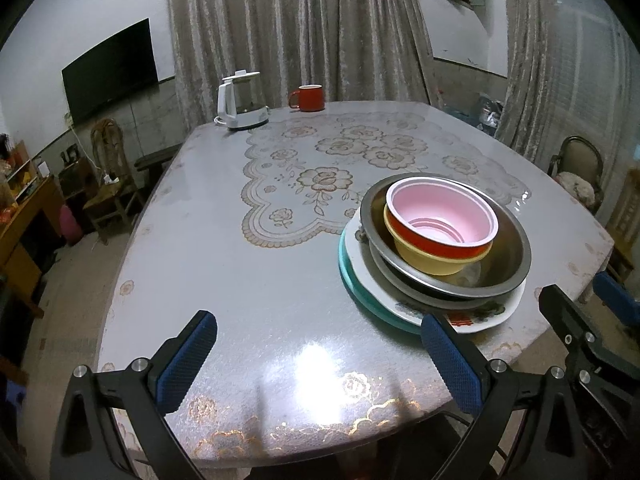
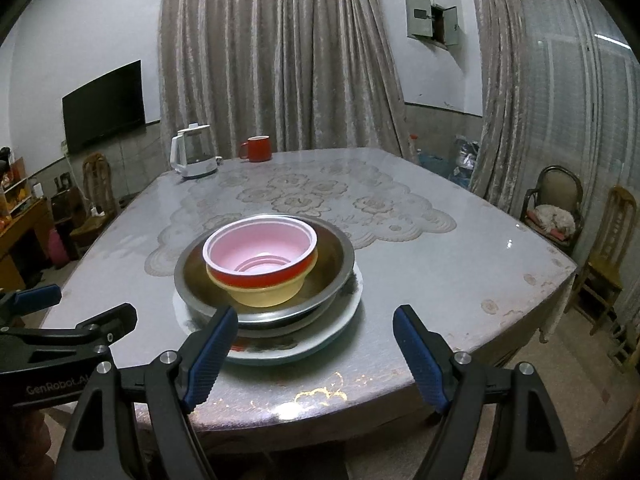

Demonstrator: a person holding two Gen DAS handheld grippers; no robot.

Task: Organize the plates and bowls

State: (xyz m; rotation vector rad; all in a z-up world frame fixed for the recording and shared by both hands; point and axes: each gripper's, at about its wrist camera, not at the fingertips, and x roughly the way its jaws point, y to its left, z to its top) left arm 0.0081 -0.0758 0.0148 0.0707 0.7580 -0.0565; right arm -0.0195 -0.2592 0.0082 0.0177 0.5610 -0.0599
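Right gripper [image 2: 314,354] spread, dish stack [image 2: 264,276] just ahead; left gripper [image 1: 320,364] spread, stack ahead-right.

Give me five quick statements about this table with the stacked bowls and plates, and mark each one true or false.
1. The red bowl with the pink inside sits on top of the stack. True.
2. The left hand-held gripper is clamped on a plate. False: it is open and holds nothing.
3. The red mug stands near the white kettle at the far side of the table. True.
4. The yellow bowl lies upside down beside the stack. False: it sits upright inside the metal bowl.
5. The right hand-held gripper is open. True.
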